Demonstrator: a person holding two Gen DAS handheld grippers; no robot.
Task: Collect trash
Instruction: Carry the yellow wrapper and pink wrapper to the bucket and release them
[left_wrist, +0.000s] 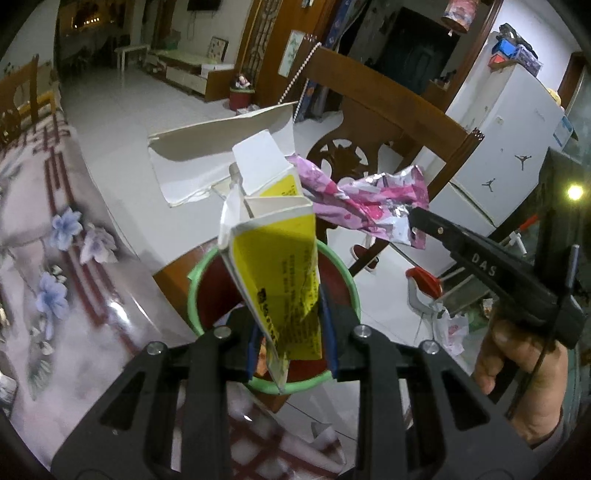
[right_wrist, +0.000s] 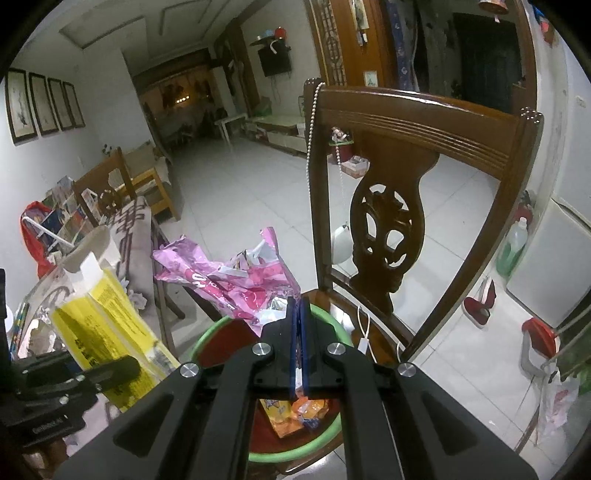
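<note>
My left gripper (left_wrist: 291, 332) is shut on a yellow and white carton (left_wrist: 280, 266), which it holds upright over a red bin with a green rim (left_wrist: 194, 295). The same carton (right_wrist: 107, 317) shows at the left of the right wrist view. My right gripper (right_wrist: 300, 317) is shut on a crumpled pink foil wrapper (right_wrist: 229, 284), above the bin's green rim (right_wrist: 207, 332). From the left wrist view, that wrapper (left_wrist: 369, 199) hangs from the right gripper (left_wrist: 412, 216) just right of the carton. Orange snack packets (right_wrist: 295, 410) lie inside the bin.
The bin stands on the seat of a carved wooden chair (right_wrist: 388, 221). A table with a flowered cloth (left_wrist: 55, 258) lies to the left, with an opened white box (left_wrist: 221, 155) on it. A white fridge (left_wrist: 509, 147) and a hand (left_wrist: 524, 373) on the right gripper show at right.
</note>
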